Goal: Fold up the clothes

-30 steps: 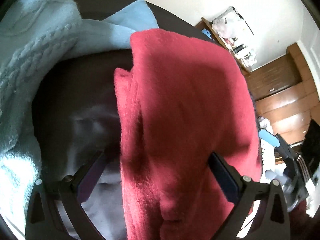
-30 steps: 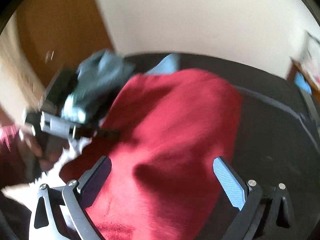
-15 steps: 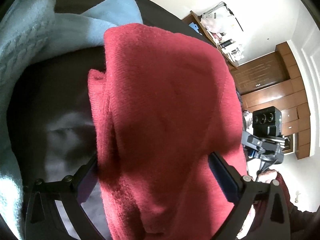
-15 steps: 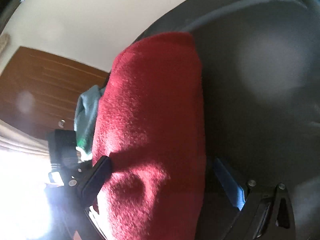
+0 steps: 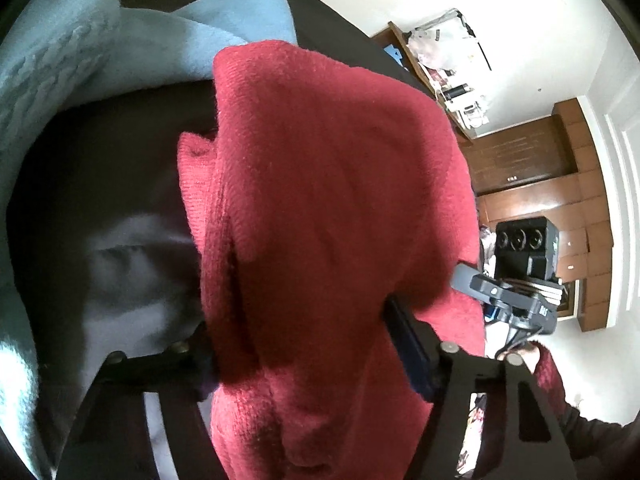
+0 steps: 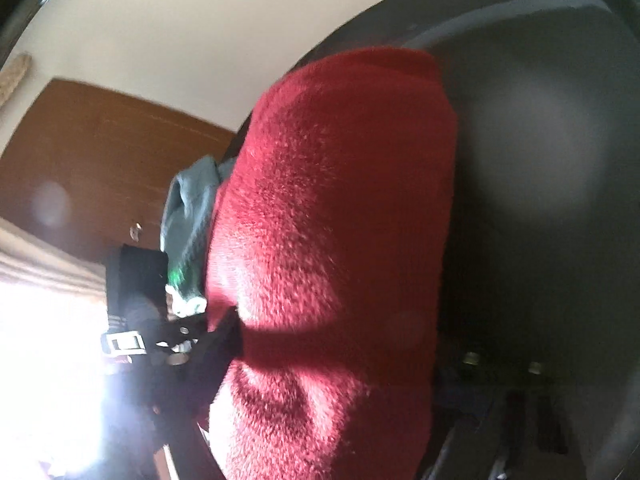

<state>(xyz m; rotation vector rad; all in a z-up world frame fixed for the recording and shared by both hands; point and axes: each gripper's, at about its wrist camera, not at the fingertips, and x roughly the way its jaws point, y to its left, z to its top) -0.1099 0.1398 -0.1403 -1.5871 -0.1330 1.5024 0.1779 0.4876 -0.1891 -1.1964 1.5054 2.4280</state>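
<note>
Now both my tools, the left tool [image 5: 304, 344] and right tool [image 6: 332, 344], are closing around one folded red sweater [image 5: 328, 208], beside one blue sweater [image 5: 80, 64].

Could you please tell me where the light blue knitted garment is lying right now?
In the left wrist view, the light blue knitted garment lies at the upper left on the dark surface, behind and left of the red sweater.

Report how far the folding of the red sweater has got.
Done: the red sweater already lies as a narrow folded bundle on the dark surface. In hand: the left gripper and right gripper are closing across its near end, cloth between the jaws. Left: the light blue knit beside it looks unfolded.
</note>
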